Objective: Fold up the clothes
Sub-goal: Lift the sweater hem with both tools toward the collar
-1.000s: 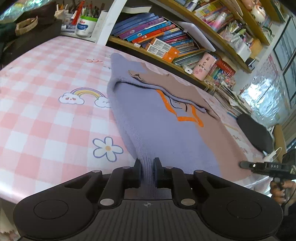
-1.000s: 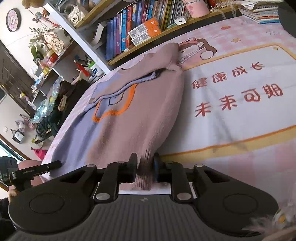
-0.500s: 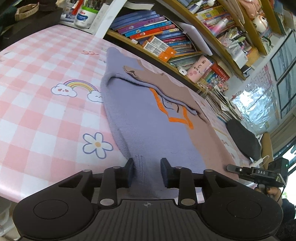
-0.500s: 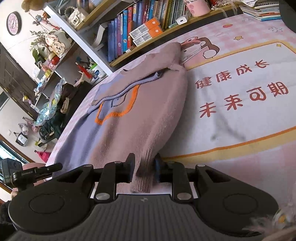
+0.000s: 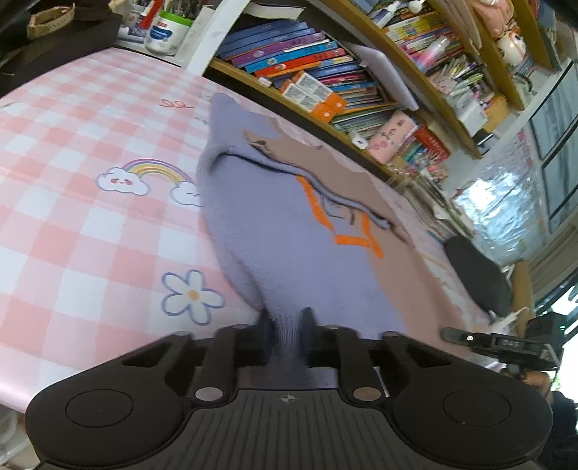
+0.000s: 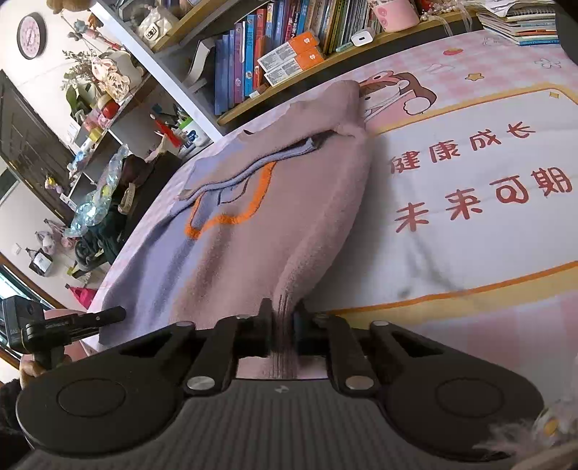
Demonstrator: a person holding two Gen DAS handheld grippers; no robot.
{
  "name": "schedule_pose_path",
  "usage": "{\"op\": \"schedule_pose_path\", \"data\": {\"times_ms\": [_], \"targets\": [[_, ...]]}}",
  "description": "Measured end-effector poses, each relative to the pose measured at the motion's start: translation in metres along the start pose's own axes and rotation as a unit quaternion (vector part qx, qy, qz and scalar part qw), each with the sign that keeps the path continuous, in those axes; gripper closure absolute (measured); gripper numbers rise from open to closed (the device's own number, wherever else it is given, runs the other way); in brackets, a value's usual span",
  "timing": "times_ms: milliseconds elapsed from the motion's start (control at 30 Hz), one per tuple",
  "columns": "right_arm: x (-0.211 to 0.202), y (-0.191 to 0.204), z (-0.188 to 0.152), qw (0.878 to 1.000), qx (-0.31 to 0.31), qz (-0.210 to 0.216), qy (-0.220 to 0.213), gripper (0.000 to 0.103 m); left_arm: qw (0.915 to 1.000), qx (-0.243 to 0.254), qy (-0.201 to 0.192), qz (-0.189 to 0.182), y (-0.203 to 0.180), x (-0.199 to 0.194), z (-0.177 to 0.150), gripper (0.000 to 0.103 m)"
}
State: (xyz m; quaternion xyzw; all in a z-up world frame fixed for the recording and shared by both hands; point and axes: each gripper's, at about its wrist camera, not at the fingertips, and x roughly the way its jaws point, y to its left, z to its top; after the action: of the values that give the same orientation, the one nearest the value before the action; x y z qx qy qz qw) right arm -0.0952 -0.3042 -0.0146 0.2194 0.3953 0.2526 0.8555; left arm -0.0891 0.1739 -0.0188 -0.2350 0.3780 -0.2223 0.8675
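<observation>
Left wrist view: left gripper (image 5: 285,327) is clamped on the ribbed hem at the lilac corner of the knit sweater (image 5: 274,231); right wrist view shows the right gripper (image 6: 283,318) pinching the hem at the mauve-pink corner. Sweater lies flat on the pink checked tablecloth (image 5: 72,202), hem at 6 o'clock toward both cameras, neck end at 12 o'clock near the bookshelf (image 5: 325,79), a sleeve folded across the chest above the orange outline motif (image 5: 339,224). Handling, as I judge it: soft, light, stretchy knit; it will sag and drape between the two grips, not slippery, not fragile. Rib hem is the thickest, firmest edge, so the two hem corners are sound hold points; keep them level or the body skews. Containers: white tub (image 5: 166,29) at 11 o'clock in the left view holds what look like pens or brushes, too small to be sure; a woven basket (image 5: 50,20) sits beside it, contents not visible.
</observation>
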Motion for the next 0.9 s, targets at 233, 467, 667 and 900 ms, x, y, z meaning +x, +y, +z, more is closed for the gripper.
{"op": "schedule_pose_path", "data": {"times_ms": [233,467,667,900], "targets": [[-0.017,0.001,-0.014,1.000,-0.001,0.021,0.017,0.094,0.9999,-0.002,0.010,-0.014,0.004,-0.022,-0.014,0.096],[-0.040,0.002,-0.010,0.994,0.028,0.105,-0.020,0.094,0.9958,-0.044,-0.037,-0.071,0.011,-0.034,-0.005,0.096],[-0.045,0.017,0.048,0.981,0.006,0.153,-0.119,0.094,0.9847,-0.069,-0.118,-0.108,0.005,-0.034,0.048,0.096],[-0.009,0.008,0.123,0.969,0.065,0.144,-0.189,0.094,0.9680,-0.113,-0.184,-0.127,0.005,-0.014,0.112,0.096]]}}
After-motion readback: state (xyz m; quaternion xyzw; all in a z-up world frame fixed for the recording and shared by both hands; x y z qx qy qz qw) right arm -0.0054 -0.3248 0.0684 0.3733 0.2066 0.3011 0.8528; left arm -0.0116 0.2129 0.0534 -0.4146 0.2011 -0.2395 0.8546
